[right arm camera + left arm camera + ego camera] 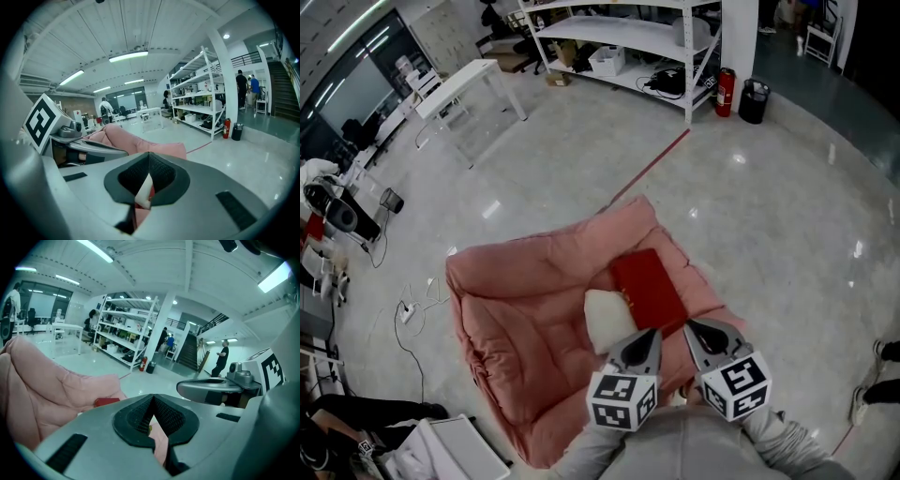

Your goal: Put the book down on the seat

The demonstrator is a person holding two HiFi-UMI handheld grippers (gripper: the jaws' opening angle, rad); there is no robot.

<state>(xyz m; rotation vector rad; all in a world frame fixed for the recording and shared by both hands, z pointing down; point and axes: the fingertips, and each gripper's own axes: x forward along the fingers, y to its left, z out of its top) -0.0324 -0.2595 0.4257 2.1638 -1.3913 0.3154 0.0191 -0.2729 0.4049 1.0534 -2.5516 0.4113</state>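
Note:
A red book (649, 286) lies flat on the pink cushioned seat (525, 309), next to a white pillow (607, 319). Both grippers hover side by side just in front of the seat's near edge, pulled back from the book. My left gripper (649, 334) is shut and holds nothing. My right gripper (689, 328) is also shut and empty. In the left gripper view the book (105, 402) shows beyond the closed jaws, resting on the seat (42, 385). In the right gripper view the seat (126, 138) rises beyond the closed jaws.
White shelving (619, 37) stands at the back, with a red fire extinguisher (725, 92) and a black bin (755, 100) beside it. A white table (459, 84) is at the back left. Cables (408, 319) lie left of the seat. A person (220, 359) stands far off.

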